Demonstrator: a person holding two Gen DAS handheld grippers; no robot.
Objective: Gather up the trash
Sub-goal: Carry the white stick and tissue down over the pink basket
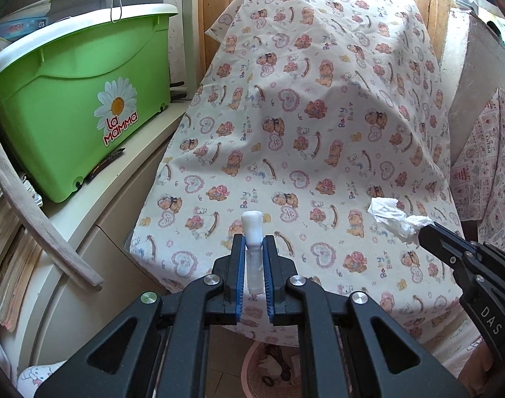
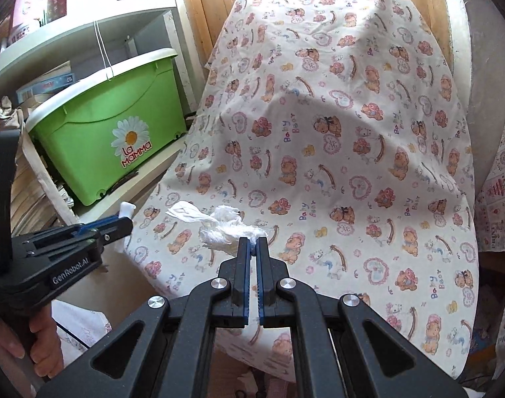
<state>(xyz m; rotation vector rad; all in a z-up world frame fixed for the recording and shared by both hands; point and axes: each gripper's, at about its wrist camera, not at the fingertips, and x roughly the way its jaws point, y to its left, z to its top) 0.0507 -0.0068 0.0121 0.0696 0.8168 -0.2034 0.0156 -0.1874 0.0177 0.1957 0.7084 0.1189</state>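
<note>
Both loaded: left gripper point(image 1: 252, 248) clamps a small white plastic tube point(image 1: 252, 229), right gripper point(image 2: 252, 248) pinches a crumpled tissue point(image 2: 226, 225). Carry step, I'd say. Next: get over the pink basket point(image 1: 252, 368) below the left gripper, then release.

One tissue wad point(image 2: 226, 229), one vial point(image 1: 252, 232), perhaps; one bin point(image 1: 77, 99).

The cloth point(image 1: 318, 106) draped over the surface looks like thin matt cotton, softly wrinkled, printed with bears and hearts. The green bin point(image 1: 70, 99) is smooth glossy plastic with a cream rim and a shiny daisy sticker. Both tongs are matt black textured plastic with ribbed blue pads point(image 1: 240, 265) and polished metal rivets. The left tongs point(image 1: 253, 237) pinch a small tube point(image 1: 252, 232), milky white plastic, translucent lower down. The right tongs point(image 2: 252, 239) grip crumpled tissue point(image 2: 226, 225), soft white paper. The plank point(image 1: 37, 212) is bare pale wood.
</note>
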